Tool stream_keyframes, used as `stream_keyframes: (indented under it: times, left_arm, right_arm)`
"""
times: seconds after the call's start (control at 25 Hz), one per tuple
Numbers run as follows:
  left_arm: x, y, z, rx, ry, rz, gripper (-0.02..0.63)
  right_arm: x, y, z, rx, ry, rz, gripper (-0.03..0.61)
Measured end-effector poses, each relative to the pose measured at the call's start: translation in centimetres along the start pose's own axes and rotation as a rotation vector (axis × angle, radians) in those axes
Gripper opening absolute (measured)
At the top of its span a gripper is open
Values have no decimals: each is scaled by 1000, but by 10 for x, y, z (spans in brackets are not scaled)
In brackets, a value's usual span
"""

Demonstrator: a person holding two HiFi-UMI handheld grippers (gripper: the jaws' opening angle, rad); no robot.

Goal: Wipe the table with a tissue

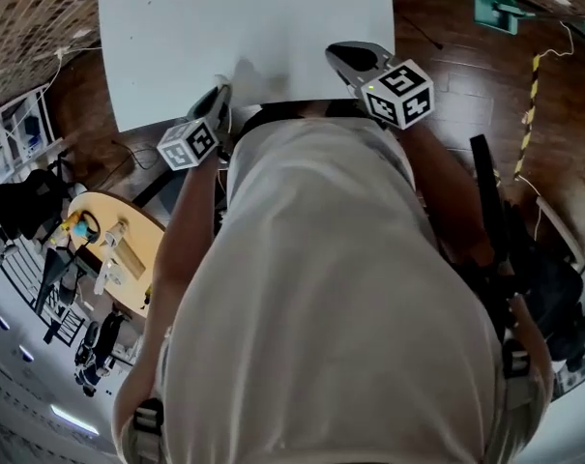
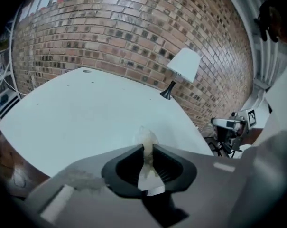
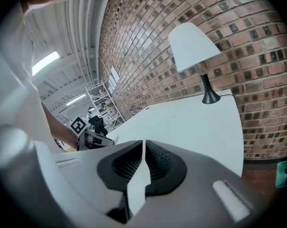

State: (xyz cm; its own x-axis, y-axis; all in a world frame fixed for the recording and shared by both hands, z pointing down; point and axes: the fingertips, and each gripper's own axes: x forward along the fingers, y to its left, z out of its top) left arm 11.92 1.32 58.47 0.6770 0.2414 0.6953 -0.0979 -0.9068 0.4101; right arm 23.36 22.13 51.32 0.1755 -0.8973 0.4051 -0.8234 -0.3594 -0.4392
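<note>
A crumpled white tissue (image 2: pixel 146 140) sticks out from between the jaws of my left gripper (image 2: pixel 146 149), which is shut on it just above the near part of the white table (image 2: pixel 81 113). In the head view the left gripper (image 1: pixel 219 99) is over the table's (image 1: pixel 244 17) near edge, left of the person's body. My right gripper (image 3: pixel 143 145) has its jaws together with nothing between them. It hovers over the table's near right corner (image 1: pixel 358 58). The tissue is hard to make out in the head view.
A white-shaded lamp (image 3: pixel 194 47) on a black stem stands at the table's far corner against the brick wall (image 2: pixel 134 27). A round wooden side table (image 1: pixel 118 249) with small items stands on the floor at the left. Metal shelving (image 3: pixel 100 96) stands further off.
</note>
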Motion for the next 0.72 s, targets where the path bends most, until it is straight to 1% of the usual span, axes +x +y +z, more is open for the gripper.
stream_keyframes:
  times: [0.04, 0.08, 0.12, 0.2, 0.28, 0.44, 0.6, 0.72]
  left_arm:
    - [-9, 2, 10, 28, -15, -17, 66]
    - [-16, 5, 18, 42, -31, -18, 66]
    - [-20, 11, 20, 30, -48, -11, 67]
    - [-20, 21, 15, -30, -84, -2, 67]
    - [-20, 23, 17, -52, -119, -16, 66]
    - [-27, 34, 34, -12, -160, -72, 67]
    - [-32, 61, 55, -1, -191, -108, 67]
    - [-38, 83, 65, 0, -200, -125, 67]
  right_arm:
    - [13, 8, 4, -8, -9, 15, 25]
    - [24, 15, 10, -15, -14, 34, 25]
    - [31, 21, 14, -24, -9, 50, 25]
    - [35, 26, 16, -46, 22, 60, 25]
    - [39, 31, 18, -62, 41, 56, 25]
    - [64, 42, 23, -85, 60, 29, 25]
    - [96, 54, 35, -88, 67, -3, 25]
    - [116, 70, 40, -94, 88, -13, 25]
